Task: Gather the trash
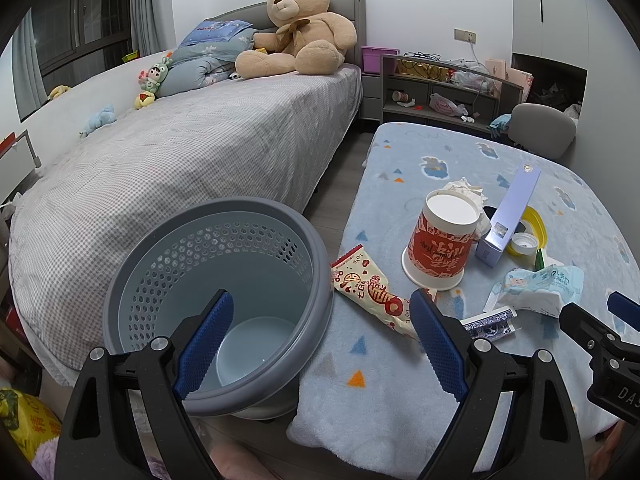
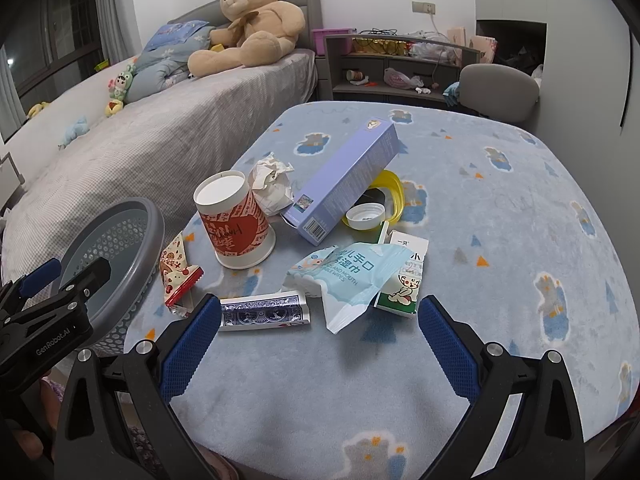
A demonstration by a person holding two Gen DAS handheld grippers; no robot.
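Note:
A grey perforated bin [image 1: 224,280] stands beside the blanket-covered table [image 2: 500,220]; it also shows in the right wrist view [image 2: 116,240]. Trash lies on the table: an upturned red paper cup [image 2: 236,224], a crumpled tissue [image 2: 272,184], a purple box [image 2: 348,180], a white cap [image 2: 364,216], a wet-wipes pack [image 2: 344,276], a small carton [image 2: 404,280], a playing-card box [image 2: 264,312] and a snack wrapper [image 1: 368,292]. My left gripper [image 1: 320,328] is open, empty, over the bin's rim. My right gripper [image 2: 320,332] is open, empty, just before the card box.
A bed [image 1: 180,160] with a large teddy bear [image 1: 304,28] and small toys lies left of the table. A grey shelf unit [image 2: 392,68] and a chair [image 2: 496,88] stand behind it. A yellow bag [image 1: 28,420] lies on the floor at lower left.

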